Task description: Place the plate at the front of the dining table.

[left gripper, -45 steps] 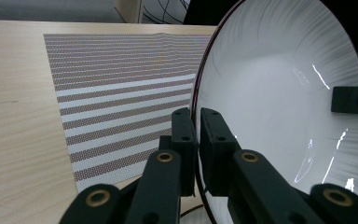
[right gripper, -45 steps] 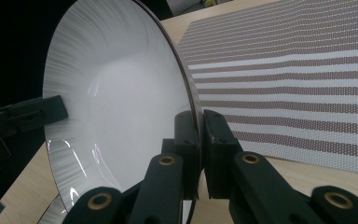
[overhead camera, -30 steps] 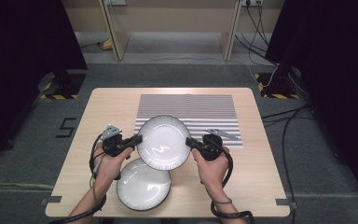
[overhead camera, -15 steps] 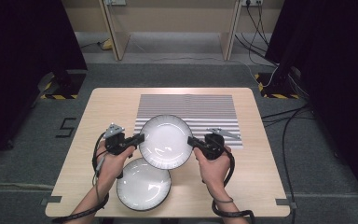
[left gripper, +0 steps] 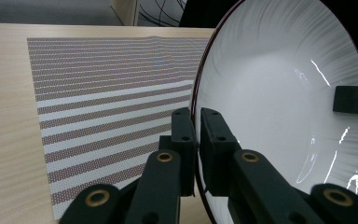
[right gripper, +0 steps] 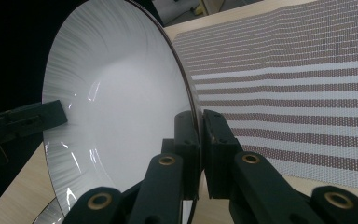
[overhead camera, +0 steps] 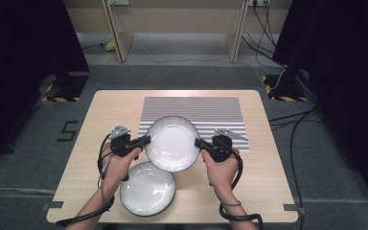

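— Glazed white ceramic, ribbed towards a thin dark rim: that is what the round white plate [overhead camera: 172, 143] appears to be made of. How is it expected to handle?

— Stiffness and some weight are to be expected, along with a slick glaze. Nothing in it would give, and a chip or a break is judged likely if it were dropped or knocked against the second white plate [overhead camera: 147, 189], which lies flat on the pale wooden table [overhead camera: 263, 182] just below it.

— Where is the plate being held?

— Its rim is pinched on two opposite sides. The left claw [overhead camera: 146, 140] is seen clamped narrow on the rim in the left gripper view, one black jaw on either face [left gripper: 196, 140]. The right claw [overhead camera: 197, 142] is closed on the far edge in the same way [right gripper: 200, 140].

— And where does the plate sit?

— It is held up between the two hands, above the near edge of the grey-and-white striped mat [overhead camera: 191, 111] and partly overlapping the lower plate as seen from the high view. Whether the two plates touch cannot be told.

— Is the rim a sound place to grip?

— It is judged the only practical one, since the flat edge fits between the jaws. The contact patch is small on a slippery surface, so both grips should be kept level and matched; a twist from one side could lever the plate out.
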Available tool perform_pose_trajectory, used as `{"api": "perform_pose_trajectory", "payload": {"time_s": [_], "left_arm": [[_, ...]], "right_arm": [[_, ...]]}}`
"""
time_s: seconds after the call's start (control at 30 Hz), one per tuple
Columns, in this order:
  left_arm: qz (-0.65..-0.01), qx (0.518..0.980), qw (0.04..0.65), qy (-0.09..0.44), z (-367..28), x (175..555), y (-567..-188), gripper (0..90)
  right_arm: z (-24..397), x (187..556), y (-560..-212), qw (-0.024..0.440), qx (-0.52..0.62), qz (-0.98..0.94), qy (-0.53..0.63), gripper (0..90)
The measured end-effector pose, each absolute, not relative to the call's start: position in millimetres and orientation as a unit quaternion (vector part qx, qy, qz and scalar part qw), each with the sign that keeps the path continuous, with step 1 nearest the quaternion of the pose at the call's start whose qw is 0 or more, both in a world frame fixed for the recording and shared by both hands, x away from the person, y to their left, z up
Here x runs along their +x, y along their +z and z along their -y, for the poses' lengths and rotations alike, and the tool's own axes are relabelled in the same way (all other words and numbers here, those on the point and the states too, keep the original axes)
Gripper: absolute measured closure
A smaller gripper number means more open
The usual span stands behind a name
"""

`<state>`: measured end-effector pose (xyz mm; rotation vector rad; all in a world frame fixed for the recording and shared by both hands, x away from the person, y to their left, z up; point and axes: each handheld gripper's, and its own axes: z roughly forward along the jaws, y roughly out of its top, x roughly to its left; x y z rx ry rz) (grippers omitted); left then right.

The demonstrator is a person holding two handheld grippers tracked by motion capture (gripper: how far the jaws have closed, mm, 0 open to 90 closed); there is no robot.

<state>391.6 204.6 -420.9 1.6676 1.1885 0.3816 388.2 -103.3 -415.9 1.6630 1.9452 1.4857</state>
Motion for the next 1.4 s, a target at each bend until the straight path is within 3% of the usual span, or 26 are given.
{"api": "perform_pose_trajectory", "payload": {"time_s": [1.4], "left_arm": [[-0.488,0.693,0.506,0.16,-191,418,-421,83.8]], "right_arm": [[112,405,-417,0.105,0.573,-0.641,0.5,85.4]]}}
